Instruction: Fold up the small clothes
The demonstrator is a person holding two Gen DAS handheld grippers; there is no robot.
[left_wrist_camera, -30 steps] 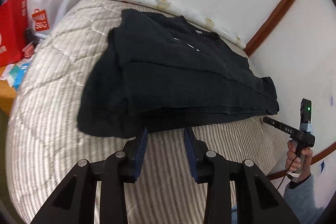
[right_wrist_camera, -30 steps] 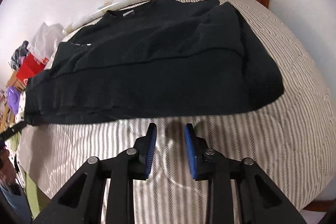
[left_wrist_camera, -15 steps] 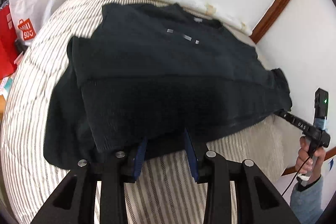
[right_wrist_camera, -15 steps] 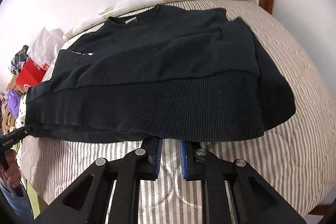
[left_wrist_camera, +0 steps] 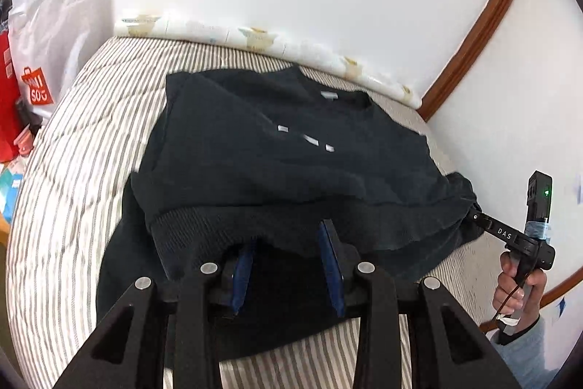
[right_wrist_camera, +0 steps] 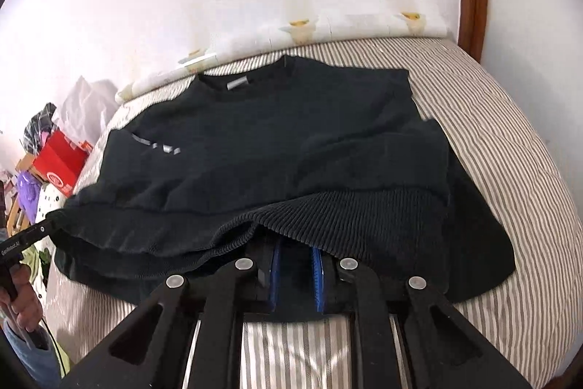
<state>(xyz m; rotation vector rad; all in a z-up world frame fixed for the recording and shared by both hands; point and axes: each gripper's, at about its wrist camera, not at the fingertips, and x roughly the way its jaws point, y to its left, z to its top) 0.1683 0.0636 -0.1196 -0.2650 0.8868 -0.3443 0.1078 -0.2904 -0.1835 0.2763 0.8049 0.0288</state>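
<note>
Now a black sweatshirt lies spread on the striped bedcover, collar toward the wall, its ribbed hem nearest both cameras. Left gripper has its blue pads wide apart, pushed in under the lifted hem; whether anything is pinched I cannot tell. Right gripper sits under the hem too, pads parted by a narrower gap, dark cloth between them, grip unclear. Beside the bed's far edge stand a white shopping bag and a red bag
</note>
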